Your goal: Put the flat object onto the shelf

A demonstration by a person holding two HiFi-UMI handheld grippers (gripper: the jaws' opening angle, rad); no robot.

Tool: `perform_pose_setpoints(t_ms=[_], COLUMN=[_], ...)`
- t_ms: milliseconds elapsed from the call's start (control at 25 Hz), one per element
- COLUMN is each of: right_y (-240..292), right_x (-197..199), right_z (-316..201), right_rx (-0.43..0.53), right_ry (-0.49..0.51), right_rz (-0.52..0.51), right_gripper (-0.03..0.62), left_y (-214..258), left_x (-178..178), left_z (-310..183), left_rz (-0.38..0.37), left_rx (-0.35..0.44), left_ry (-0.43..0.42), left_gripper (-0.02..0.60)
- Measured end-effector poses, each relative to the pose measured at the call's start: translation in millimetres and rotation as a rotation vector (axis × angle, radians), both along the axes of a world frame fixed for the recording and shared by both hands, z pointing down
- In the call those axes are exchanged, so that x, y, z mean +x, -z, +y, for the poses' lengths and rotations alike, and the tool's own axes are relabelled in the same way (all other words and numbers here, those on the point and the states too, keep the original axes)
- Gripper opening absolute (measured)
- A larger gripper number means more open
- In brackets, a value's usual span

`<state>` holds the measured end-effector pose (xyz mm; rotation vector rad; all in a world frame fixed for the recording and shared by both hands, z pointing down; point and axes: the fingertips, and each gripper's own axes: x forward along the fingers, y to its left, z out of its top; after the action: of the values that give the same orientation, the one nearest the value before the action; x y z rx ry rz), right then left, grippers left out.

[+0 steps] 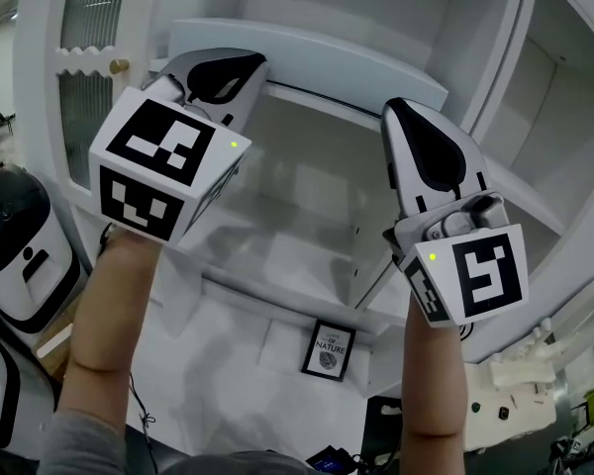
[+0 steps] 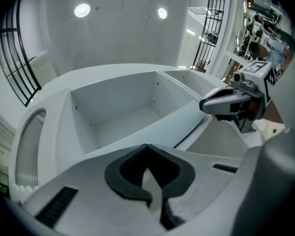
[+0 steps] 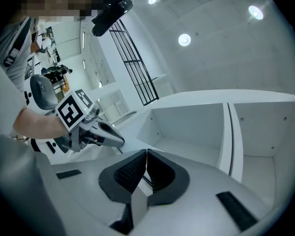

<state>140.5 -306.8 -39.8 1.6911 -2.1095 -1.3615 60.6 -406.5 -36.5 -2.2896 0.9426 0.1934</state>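
Note:
The flat object is a long white board [image 1: 317, 55], held up level in front of the upper opening of a white shelf unit [image 1: 307, 186]. My left gripper [image 1: 257, 69] is shut on the board's left end, and its thin white edge shows between the dark pads [image 2: 147, 154]. My right gripper [image 1: 396, 115] is shut on the right end, with the edge again pinched between its pads [image 3: 145, 157]. In the left gripper view the board [image 2: 179, 118] runs across to the right gripper [image 2: 206, 105]. The right gripper view shows the left gripper [image 3: 119, 140] at the other end.
The unit has open compartments split by an upright divider [image 1: 495, 57]. A cabinet door with ribbed glass and a gold knob [image 1: 119, 65] stands at the left. A small framed picture [image 1: 329, 350] sits on a lower shelf. A white and black machine [image 1: 20, 245] stands at far left.

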Motion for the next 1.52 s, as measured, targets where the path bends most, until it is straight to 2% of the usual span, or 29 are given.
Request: perform_pose_setpoints(t_ms=[680,1080,1520], right_y=[-3.8,-13.4,-27.7], right_x=[-5.4,-14.5,-22.0], right_z=[15.6,36.8,58.7], right_rx=[-0.004,-0.002,-0.006], right_ry=[0.020,0.076,0.126], right_rz=[-0.007,-0.034,-0.048], right_gripper=[0.028,0.028,0.028], left_y=[-1.3,-10.3,-37.1], left_x=[-19.1,-43.1,-72.3], left_z=[35.2,68.6,87.5], left_rz=[0.008,0.026,0.029], left_rx=[0.041,0.054,0.025], left_ry=[-0.007,0.016,0.081], left_gripper=[0.006,0.006,0.006])
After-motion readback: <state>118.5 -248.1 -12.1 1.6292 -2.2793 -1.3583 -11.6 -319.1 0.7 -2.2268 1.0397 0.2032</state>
